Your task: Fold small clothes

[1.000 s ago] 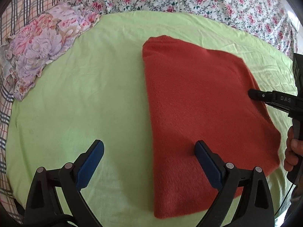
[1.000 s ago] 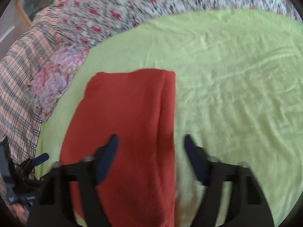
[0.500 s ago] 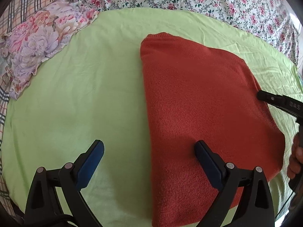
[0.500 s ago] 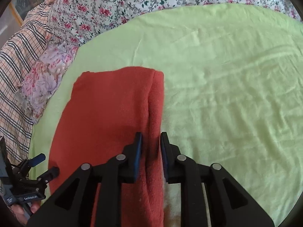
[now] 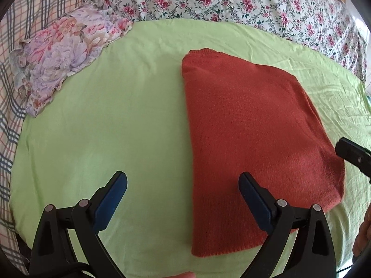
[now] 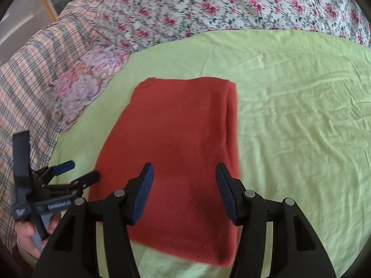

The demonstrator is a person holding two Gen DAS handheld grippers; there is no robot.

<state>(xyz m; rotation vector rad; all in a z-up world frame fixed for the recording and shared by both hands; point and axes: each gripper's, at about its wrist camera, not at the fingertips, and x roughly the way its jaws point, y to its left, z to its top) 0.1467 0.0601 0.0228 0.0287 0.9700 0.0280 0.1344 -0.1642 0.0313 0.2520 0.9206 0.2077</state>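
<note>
We see both views brightly lit by soft daylight; in the left wrist view a washed-out white glare sits at the 3 o'clock rim. The green sheet [image 5: 129,120] is evenly lit, with only faint shadows. The left wrist view is sharp at centre. The right wrist view is smeared by motion blur: the flowered bedspread [image 6: 208,7] at 12 o'clock and the sheet creases look soft. Fisheye distortion bends both pictures into a bulge, and dark vignetting rings the corners.
</note>
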